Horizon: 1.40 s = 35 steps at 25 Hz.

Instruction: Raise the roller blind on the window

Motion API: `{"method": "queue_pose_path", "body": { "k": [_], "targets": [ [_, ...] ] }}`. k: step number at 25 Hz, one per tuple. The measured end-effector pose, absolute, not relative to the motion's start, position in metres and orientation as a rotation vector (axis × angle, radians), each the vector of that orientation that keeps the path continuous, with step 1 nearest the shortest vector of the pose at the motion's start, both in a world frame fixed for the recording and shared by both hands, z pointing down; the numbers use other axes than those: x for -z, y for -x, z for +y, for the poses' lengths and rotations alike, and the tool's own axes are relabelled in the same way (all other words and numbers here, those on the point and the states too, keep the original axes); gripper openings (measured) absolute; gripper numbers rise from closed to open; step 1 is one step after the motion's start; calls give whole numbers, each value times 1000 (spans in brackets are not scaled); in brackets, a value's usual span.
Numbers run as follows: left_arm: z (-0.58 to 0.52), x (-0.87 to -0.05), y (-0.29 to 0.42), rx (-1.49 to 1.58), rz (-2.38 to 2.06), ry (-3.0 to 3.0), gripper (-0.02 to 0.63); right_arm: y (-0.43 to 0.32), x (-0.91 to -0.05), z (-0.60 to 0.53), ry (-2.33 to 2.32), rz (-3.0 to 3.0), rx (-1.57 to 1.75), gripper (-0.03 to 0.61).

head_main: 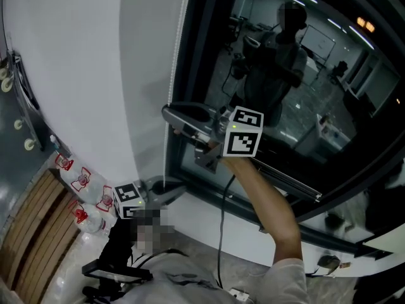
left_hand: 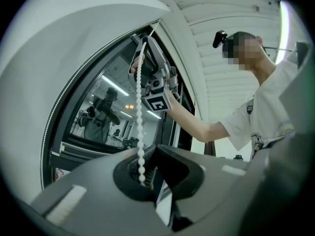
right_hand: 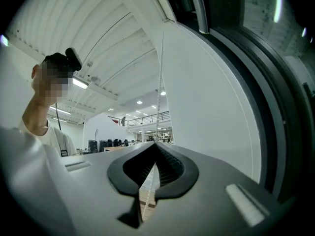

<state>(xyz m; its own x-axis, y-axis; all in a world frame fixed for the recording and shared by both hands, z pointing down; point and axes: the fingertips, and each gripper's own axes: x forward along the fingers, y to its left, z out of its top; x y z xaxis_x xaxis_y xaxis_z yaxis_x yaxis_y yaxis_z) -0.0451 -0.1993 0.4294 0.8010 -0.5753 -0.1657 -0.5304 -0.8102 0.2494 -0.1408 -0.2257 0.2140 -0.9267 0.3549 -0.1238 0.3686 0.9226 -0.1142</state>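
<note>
The right tongs (right_hand: 156,142) pinch the bead chain (right_hand: 158,97) shut beside the roller blind (head_main: 95,75), and the left tongs (left_hand: 153,147) clamp it lower, apparently to hold it taut for hauling.

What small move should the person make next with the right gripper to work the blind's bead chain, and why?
Probably pull the right gripper straight down toward the left gripper. Its jaws are shut on the bead chain, higher up than the left gripper, whose jaws look closed on the same chain below, so a stretch of chain between them is there to draw down.
</note>
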Motion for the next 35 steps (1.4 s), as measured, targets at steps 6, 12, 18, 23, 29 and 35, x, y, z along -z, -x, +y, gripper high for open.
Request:
{"method": "queue_pose_path", "body": {
  "k": [6,12,18,23,29,35],
  "targets": [
    [-201,-428,43,323,-867,-2812,-2,139,-258,-222,-575,3023,290,6],
    [-199,-430,48,333,-886,-2791,-2,137,-305,-214,-590,3092,363,6],
    [-199,-430,47,318,-882,-2809,-2,131,-337,-209,-603,3079,476,8],
    [-198,-429,47,325,-879,-2811,-2,128,-316,-208,-635,3067,393,137],
    [-197,-431,46,332,-881,-2789,-2,134,-213,-219,-635,2927,192,175],
    [-196,-432,42,328,-865,-2796,-2,143,-132,-233,-579,2886,-14,149]
  ]
}}
